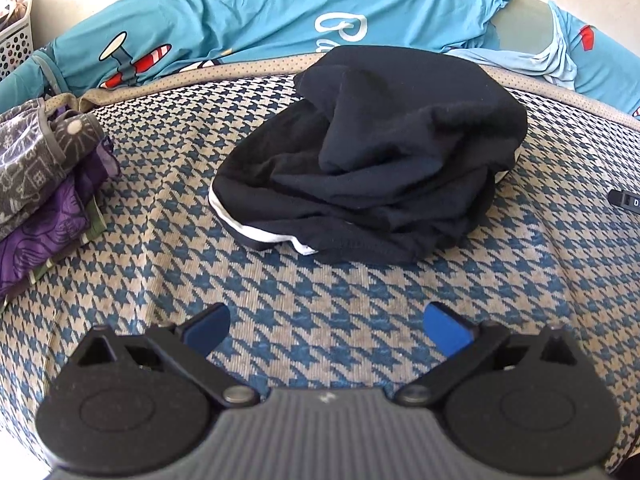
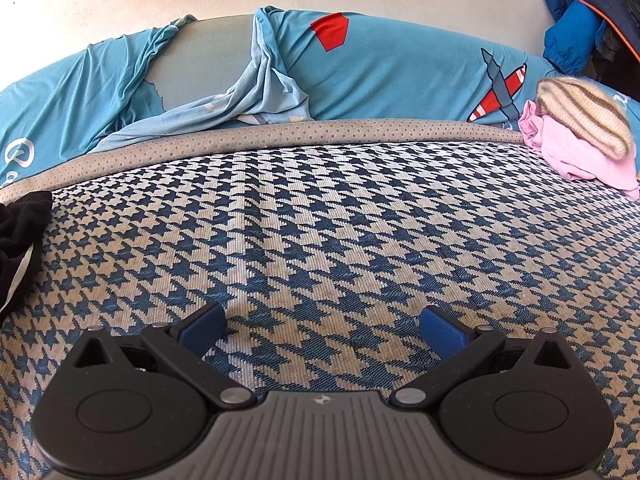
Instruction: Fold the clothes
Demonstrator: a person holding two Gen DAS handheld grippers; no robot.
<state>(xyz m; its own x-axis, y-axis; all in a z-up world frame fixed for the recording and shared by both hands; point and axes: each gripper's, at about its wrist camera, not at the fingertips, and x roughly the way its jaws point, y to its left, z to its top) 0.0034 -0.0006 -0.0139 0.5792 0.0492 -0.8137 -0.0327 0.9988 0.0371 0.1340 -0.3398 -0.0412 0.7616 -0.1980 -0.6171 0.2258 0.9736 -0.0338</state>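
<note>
Houndstooth fabric in navy and beige [image 1: 320,300] covers the wide flat surface that fills both wrist views, with a taupe dotted border along its far edge and a turquoise printed sheet [image 1: 248,16] bunched up behind it. On this cloth, at twelve o'clock from the left gripper [image 1: 326,326], lies a crumpled black garment with white trim [image 1: 368,168], its long axis running from about eight o'clock to two o'clock, the white-edged hem nearest the claw. Left gripper's blue pads stand wide apart with nothing between them, near the garment but not touching it. Right gripper [image 2: 322,332] is likewise spread wide and empty over bare cloth; the black garment shows only at nine o'clock on its frame edge [image 2: 20,240], so the left hand looks nearer. Open room lies right of the garment for spreading it. A folded purple and grey pile [image 1: 44,184] sits at ten o'clock from the left claw; pink cloth under a striped knit [image 2: 580,136] sits at two o'clock from the right.
</note>
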